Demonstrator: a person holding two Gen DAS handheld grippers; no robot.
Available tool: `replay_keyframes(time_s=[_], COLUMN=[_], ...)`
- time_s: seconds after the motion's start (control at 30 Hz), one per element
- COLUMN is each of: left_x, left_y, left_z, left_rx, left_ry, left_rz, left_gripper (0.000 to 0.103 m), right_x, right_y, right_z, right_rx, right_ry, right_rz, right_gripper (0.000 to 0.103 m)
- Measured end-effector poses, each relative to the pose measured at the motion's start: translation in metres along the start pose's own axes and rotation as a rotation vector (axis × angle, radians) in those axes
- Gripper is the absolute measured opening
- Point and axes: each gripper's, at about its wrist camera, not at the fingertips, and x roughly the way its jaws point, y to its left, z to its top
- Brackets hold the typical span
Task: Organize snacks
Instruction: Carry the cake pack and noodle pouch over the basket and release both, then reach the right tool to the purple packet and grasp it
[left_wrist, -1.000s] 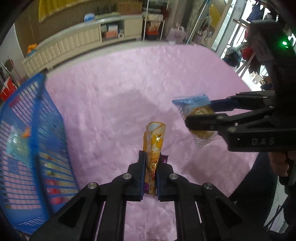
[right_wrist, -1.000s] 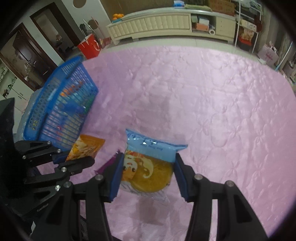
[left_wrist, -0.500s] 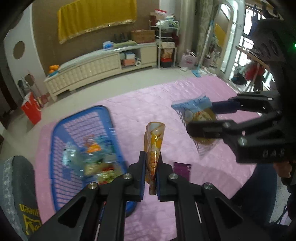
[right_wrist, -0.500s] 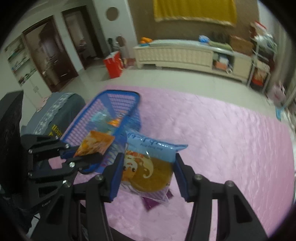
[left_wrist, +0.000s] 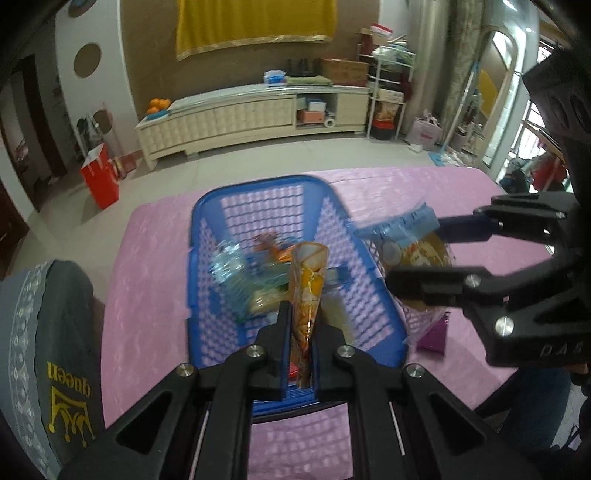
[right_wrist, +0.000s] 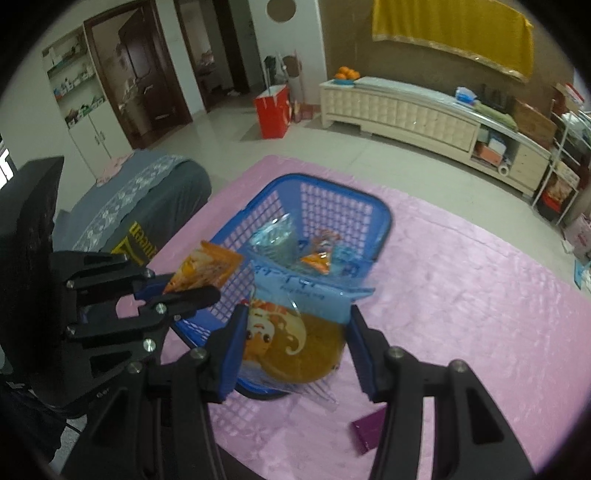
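So both grippers are loaded up. The left gripper (left_wrist: 300, 325) has its fingers clamped tight on a tall orange foil snack packet (left_wrist: 307, 284), held edge-on and upright, sticking out toward 12 o'clock in its own camera. Seen from the right wrist view, that same packet (right_wrist: 205, 267) shows up at about 9 o'clock, hanging just over the near-left rim of the blue plastic lattice basket (right_wrist: 380, 210).

The right gripper (right_wrist: 293, 350) is closed on a clear pastry bag with a light blue top strip and a cartoon face (right_wrist: 295, 325); the blue finger pads (right_wrist: 231, 354) press in on both sides of it. In the left wrist view this bag (left_wrist: 410, 240) sits at roughly 2 o'clock, right beside the basket's right wall (left_wrist: 354, 236), and I can't tell if it's touching.

The basket rests on a fuzzy pink blanket (right_wrist: 480, 295) and already has a few wrappers inside (left_wrist: 251, 266), a crinkly clear-blue one and something orange, all a bit blurry. A small purple packet (right_wrist: 367, 430) lies flat on the blanket at about 5 o'clock in the right view, just beside the basket's near corner. A grey cushion with yellow "queen" lettering (left_wrist: 55, 350) sits off the blanket's left edge at 8 o'clock.
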Motion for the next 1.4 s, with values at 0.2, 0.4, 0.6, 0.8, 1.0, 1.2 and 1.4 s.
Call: replay_keyframes(time_s=[0.2, 0.4, 0.6, 0.8, 1.0, 1.2, 1.4], left_x=[0.015, 0.028, 0.028, 0.019, -0.004, -0.016, -0.021], left_y=[0.023, 0.03, 0.04, 0.042, 0.03, -0.001, -0.038], left_z=[-0.008, -0.016, -0.021, -0.029, -0.033, -0.041, -0.054], left_rx=[-0.039, -0.026, -0.045, -0.058, -0.084, -0.109, -0.134], left_ry=[0.024, 0.038, 0.027, 0.026, -0.012, -0.021, -0.028], left_rz=[0.0, 0.008, 0.029, 0.047, 0.029, 0.053, 0.049], left_gripper=[0.008, 0.015, 0.049, 0.07, 0.07, 0.07, 0.07], right_x=[0.033, 0.051, 0.058, 0.053, 0.029, 0.0, -0.013], right_y=[0.014, 0.028, 0.026, 0.026, 0.011, -0.008, -0.024], right_z=[0.007, 0.007, 0.004, -0.001, -0.009, -0.036, -0.066], right_rx=[-0.034, -0.069, -0.056, -0.077, -0.052, -0.04, -0.057], right_ry=[0.062, 0.103, 0.125, 0.122, 0.084, 0.056, 0.057], right_rz=[-0.015, -0.071, -0.07, -0.094, -0.081, -0.052, -0.072], right_gripper=[0.057, 0.057, 0.058, 0.084, 0.084, 0.084, 0.084])
